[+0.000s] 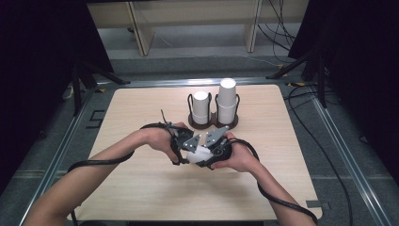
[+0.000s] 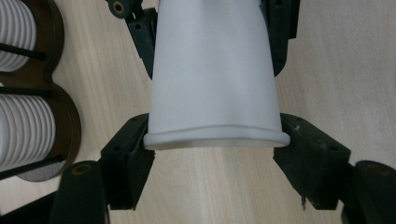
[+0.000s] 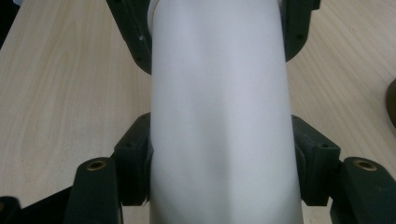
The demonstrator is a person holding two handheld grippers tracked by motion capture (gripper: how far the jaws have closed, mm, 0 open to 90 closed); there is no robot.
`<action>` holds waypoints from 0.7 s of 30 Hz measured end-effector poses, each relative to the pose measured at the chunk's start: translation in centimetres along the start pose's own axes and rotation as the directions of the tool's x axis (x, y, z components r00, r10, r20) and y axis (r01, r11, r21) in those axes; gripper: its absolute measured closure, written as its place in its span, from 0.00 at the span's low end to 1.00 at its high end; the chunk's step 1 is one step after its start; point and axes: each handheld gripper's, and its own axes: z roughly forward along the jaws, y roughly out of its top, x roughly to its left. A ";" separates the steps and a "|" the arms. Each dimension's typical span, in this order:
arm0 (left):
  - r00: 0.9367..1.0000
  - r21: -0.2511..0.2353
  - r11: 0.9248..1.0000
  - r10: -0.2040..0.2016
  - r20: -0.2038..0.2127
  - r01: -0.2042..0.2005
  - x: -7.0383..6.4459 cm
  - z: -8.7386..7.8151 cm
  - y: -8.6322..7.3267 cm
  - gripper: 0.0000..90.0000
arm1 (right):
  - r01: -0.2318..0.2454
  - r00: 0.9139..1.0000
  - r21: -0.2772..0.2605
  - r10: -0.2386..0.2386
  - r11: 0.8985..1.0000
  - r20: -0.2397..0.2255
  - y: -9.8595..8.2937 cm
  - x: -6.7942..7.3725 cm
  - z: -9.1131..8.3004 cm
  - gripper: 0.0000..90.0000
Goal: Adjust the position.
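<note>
A white paper cup [image 1: 199, 153] lies sideways, held just above the middle of the table between both grippers. My left gripper [image 1: 187, 143] comes in from the left, and its jaws press on the cup's rolled rim [image 2: 215, 138] from both sides. From the right, my right gripper [image 1: 214, 145] has its jaws shut against the cup's smooth wall [image 3: 219, 116] nearer the base. In the left gripper view the left gripper [image 2: 215, 156] sits at the rim, with the other gripper's jaws farther up the cup. In the right gripper view the right gripper [image 3: 222, 161] clasps the body.
Behind the hands stands a dark double cup holder [image 1: 212, 124] with two stacks of white cups, a shorter one [image 1: 201, 106] and a taller one [image 1: 227, 98]. The holder [image 2: 63, 116] lies left of the held cup. The wooden table [image 1: 141, 188] has dark floor around it.
</note>
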 end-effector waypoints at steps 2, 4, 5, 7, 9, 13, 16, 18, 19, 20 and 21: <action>1.000 -0.009 1.000 0.006 -0.005 -0.006 -0.1 0.0 -0.2 0.30 | 0.000 1.000 0.007 0.000 1.000 0.002 0.0 0.1 0.0 0.40; 1.000 -0.025 1.000 -0.001 -0.021 0.001 -0.2 0.0 -0.4 0.22 | 0.067 0.998 -0.017 -0.067 0.998 0.020 -0.1 -0.2 0.0 0.40; 1.000 -0.033 0.999 -0.002 -0.028 0.001 -0.2 0.0 -0.5 0.19 | 0.059 0.998 -0.019 -0.059 0.998 0.022 -0.1 -0.2 -0.1 0.40; 0.999 -0.051 0.999 -0.006 -0.050 0.003 -0.3 0.0 -0.8 0.16 | 0.024 0.999 -0.021 -0.024 0.999 0.022 -0.4 -0.1 -0.2 0.40; 0.997 -0.089 0.996 -0.024 -0.069 0.018 -0.4 -0.2 -1.2 0.16 | 0.023 0.999 -0.041 -0.021 0.999 0.037 -0.8 -0.1 -0.5 0.40; 0.991 -0.157 0.986 -0.068 -0.114 0.050 -0.7 -0.6 -2.1 0.15 | 0.015 0.997 -0.104 -0.007 0.994 0.081 -1.5 -0.1 -1.1 0.40; 0.976 -0.256 0.959 -0.162 -0.148 0.120 -1.1 -0.8 -3.3 0.13 | -0.028 0.991 -0.181 0.051 0.983 0.122 -2.5 -0.1 -1.6 0.40; 0.964 -0.300 0.942 -0.206 -0.166 0.149 -1.3 -0.8 -3.8 0.13 | -0.031 0.989 -0.197 0.058 0.980 0.133 -2.7 -0.1 -1.7 0.40; 0.958 -0.326 0.931 -0.230 -0.172 0.165 -1.4 -0.7 -4.1 0.13 | -0.040 0.986 -0.230 0.076 0.972 0.148 -3.0 -0.1 -1.8 0.40; 0.949 -0.360 0.915 -0.260 -0.180 0.182 -1.6 -0.7 -4.5 0.13 | -0.032 0.984 -0.245 0.073 0.969 0.160 -3.1 -0.2 -1.9 0.40; 0.940 -0.389 0.899 -0.291 -0.178 0.204 -1.8 -0.7 -4.9 0.13 | -0.036 0.981 -0.263 0.085 0.964 0.176 -3.3 -0.1 -2.0 0.40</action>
